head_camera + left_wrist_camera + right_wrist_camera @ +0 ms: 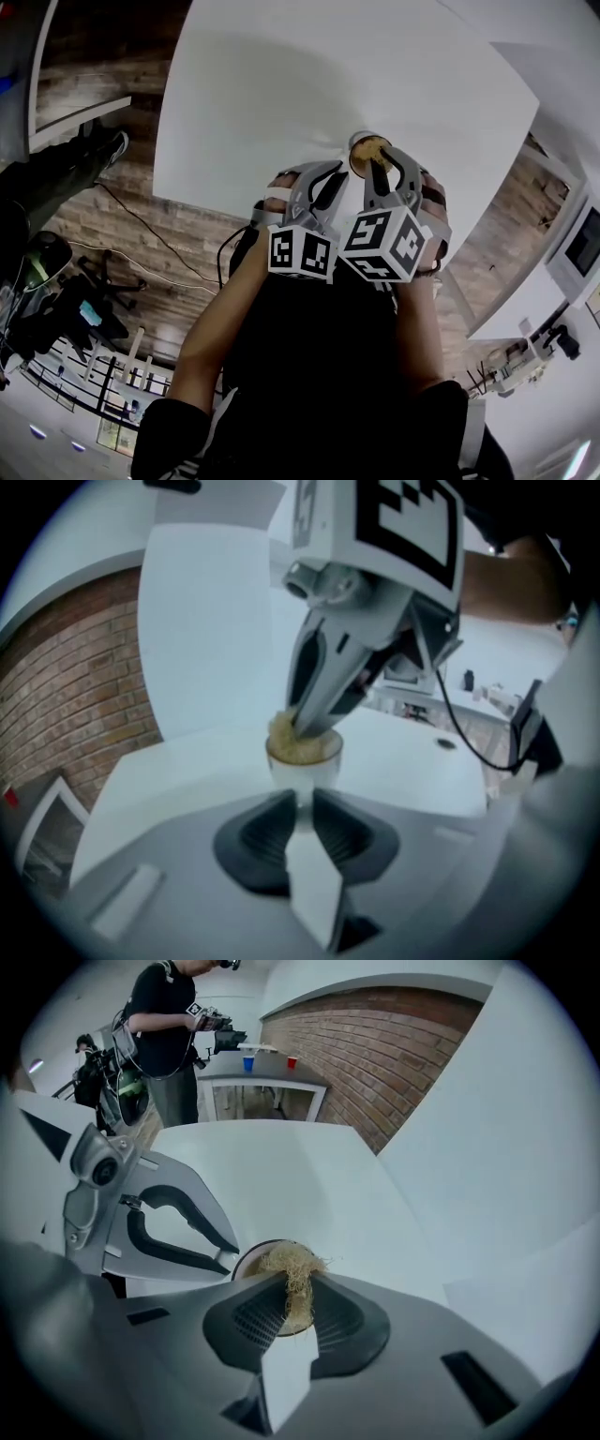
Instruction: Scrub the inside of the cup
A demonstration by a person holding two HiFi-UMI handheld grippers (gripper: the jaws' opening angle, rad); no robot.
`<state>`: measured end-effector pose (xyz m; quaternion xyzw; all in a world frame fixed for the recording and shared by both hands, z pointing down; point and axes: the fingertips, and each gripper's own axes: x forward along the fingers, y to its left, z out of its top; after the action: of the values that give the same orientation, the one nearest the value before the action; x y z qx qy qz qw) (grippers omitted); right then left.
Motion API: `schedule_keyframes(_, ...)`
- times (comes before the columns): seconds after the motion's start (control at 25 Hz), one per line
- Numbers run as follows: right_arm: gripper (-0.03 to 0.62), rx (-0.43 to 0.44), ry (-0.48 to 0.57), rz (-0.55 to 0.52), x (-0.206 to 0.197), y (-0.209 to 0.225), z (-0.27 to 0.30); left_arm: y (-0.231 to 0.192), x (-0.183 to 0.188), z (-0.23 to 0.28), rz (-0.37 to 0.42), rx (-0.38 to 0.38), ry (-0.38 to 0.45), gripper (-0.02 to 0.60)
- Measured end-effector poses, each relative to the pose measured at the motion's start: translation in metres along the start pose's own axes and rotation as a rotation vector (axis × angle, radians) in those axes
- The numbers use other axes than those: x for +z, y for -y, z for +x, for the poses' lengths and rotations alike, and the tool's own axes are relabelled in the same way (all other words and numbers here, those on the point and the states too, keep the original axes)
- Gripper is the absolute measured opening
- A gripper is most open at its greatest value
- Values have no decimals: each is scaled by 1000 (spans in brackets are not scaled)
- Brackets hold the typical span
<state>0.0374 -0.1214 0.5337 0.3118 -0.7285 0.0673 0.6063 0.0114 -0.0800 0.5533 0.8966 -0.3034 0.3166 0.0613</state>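
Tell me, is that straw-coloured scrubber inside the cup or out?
Inside: the scrubber, pinched in the right gripper, fills the mouth of the cup.

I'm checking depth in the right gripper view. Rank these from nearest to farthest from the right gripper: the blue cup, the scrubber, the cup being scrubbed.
1. The scrubber: pinched between the jaws of the right gripper.
2. The cup: just beyond the jaw tips, around the scrubber.
3. The blue cup: far back on the grey table, upper left.

Straw-coloured fibrous scrubber wad (291, 1265) seen rough, wiry. Small white cup (305, 766) seen smooth, semi-translucent plastic. White flat table (328, 94) seen matt, smooth. Brown plank floor (141, 253): wood-grained.
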Motion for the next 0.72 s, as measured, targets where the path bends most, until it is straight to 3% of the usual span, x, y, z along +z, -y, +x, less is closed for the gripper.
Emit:
schedule_keyframes(0.2, 52, 47, -54, -42, -4, -11, 25, 0, 1, 1, 5, 4, -4, 61)
schedule_keyframes(0.36, 52, 46, -63, -50, -5, 3, -9, 2, 1, 3, 5, 13, -11, 61)
schedule_keyframes(0.48, 52, 104, -87, -71, -10, 2, -20, 2, 2, 3, -8, 25, -8, 60)
schedule_keyframes(0.6, 52, 178, -116, -104, -14, -10, 1, -1, 3, 2, -22, 33, -6, 61)
schedule_keyframes(0.72, 52, 193, -137, -132, -14, -18, 20, 0, 2, 3, -18, 35, -9, 61)
